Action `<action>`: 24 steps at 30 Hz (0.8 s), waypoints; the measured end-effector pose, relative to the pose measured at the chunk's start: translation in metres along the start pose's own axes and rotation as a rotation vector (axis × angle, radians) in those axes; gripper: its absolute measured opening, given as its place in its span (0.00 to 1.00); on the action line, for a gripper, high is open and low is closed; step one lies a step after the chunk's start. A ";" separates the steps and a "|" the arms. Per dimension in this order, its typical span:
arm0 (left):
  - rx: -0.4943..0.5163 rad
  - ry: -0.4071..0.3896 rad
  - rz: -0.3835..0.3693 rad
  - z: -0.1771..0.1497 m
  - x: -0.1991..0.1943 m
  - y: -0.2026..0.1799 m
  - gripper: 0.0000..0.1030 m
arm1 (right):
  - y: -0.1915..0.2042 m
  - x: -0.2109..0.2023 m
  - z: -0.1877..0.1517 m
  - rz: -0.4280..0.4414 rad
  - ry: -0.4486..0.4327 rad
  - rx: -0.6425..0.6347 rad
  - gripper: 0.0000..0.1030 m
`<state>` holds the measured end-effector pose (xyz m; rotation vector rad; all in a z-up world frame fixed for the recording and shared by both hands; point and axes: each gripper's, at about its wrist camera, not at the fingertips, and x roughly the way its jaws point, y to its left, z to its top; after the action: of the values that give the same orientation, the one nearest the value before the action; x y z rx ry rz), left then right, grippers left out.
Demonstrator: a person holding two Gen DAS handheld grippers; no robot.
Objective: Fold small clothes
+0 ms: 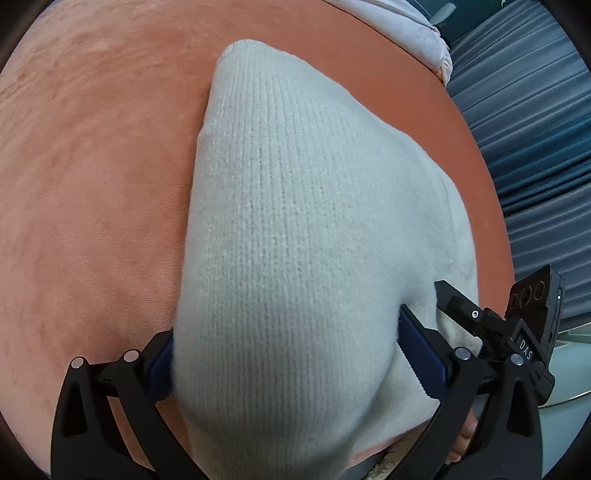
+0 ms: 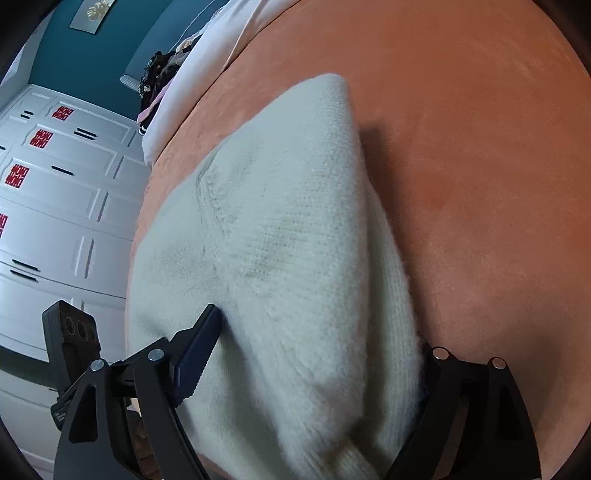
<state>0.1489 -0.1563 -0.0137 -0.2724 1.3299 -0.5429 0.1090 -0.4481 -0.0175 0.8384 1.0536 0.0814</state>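
Observation:
A pale knitted sweater (image 1: 295, 221) lies folded in a long bundle on the orange bed cover (image 1: 92, 184). My left gripper (image 1: 284, 321) stands open at its near end. The cloth bulges up between the two blue pads (image 1: 421, 354), which are spread wide. In the right wrist view the same sweater (image 2: 288, 240) fills the gap of my right gripper (image 2: 317, 325), also open. Its left finger (image 2: 199, 343) rests on the knit, and its right finger is mostly hidden behind the fold. The right gripper's body (image 1: 491, 325) shows beside the left one.
A white pillow or quilt (image 1: 406, 33) lies at the bed's far edge, next to blue pleated fabric (image 1: 535, 155). White cabinet doors with red stickers (image 2: 55, 184) stand left of the bed. A dark heap of clothes (image 2: 162, 70) sits far back. Orange cover (image 2: 480, 184) stretches right.

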 end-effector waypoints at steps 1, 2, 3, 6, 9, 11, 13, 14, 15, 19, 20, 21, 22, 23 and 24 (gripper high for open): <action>-0.008 -0.003 -0.009 0.000 0.003 0.001 0.96 | 0.002 0.002 0.001 -0.007 -0.004 -0.006 0.83; -0.010 -0.010 -0.013 0.000 0.004 0.001 0.96 | 0.005 0.005 0.002 -0.014 -0.009 -0.010 0.84; -0.009 -0.016 -0.010 -0.001 0.005 0.000 0.96 | 0.008 0.007 0.002 -0.022 -0.017 -0.013 0.84; 0.014 -0.032 0.034 -0.004 -0.001 -0.010 0.94 | 0.014 0.007 0.002 -0.047 -0.047 -0.014 0.70; 0.061 -0.056 0.084 -0.007 -0.012 -0.025 0.80 | 0.024 -0.003 0.000 -0.059 -0.081 -0.023 0.36; 0.109 -0.066 0.106 -0.012 -0.024 -0.036 0.71 | 0.032 -0.016 -0.003 -0.047 -0.106 -0.016 0.33; 0.128 -0.054 0.100 -0.017 -0.035 -0.044 0.68 | 0.046 -0.031 -0.011 -0.057 -0.134 -0.036 0.33; 0.127 -0.042 0.093 -0.021 -0.039 -0.047 0.67 | 0.052 -0.039 -0.017 -0.075 -0.144 -0.052 0.32; 0.128 -0.024 0.083 -0.028 -0.045 -0.050 0.67 | 0.057 -0.047 -0.025 -0.091 -0.153 -0.062 0.32; 0.174 0.033 0.047 -0.062 -0.063 -0.055 0.67 | 0.051 -0.082 -0.066 -0.108 -0.149 -0.010 0.32; 0.187 0.046 0.041 -0.071 -0.065 -0.060 0.66 | 0.047 -0.090 -0.077 -0.115 -0.145 0.009 0.32; 0.198 0.057 0.032 -0.082 -0.068 -0.064 0.66 | 0.044 -0.098 -0.090 -0.126 -0.147 0.022 0.32; 0.209 0.060 0.025 -0.089 -0.071 -0.067 0.66 | 0.042 -0.108 -0.101 -0.138 -0.155 0.025 0.32; 0.223 0.060 0.014 -0.095 -0.075 -0.070 0.65 | 0.043 -0.117 -0.109 -0.148 -0.168 0.021 0.32; 0.239 0.054 -0.003 -0.100 -0.081 -0.076 0.65 | 0.047 -0.128 -0.118 -0.161 -0.193 0.005 0.32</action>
<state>0.0249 -0.1668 0.0680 -0.0638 1.3025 -0.7089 -0.0359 -0.4042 0.0801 0.7472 0.9353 -0.1355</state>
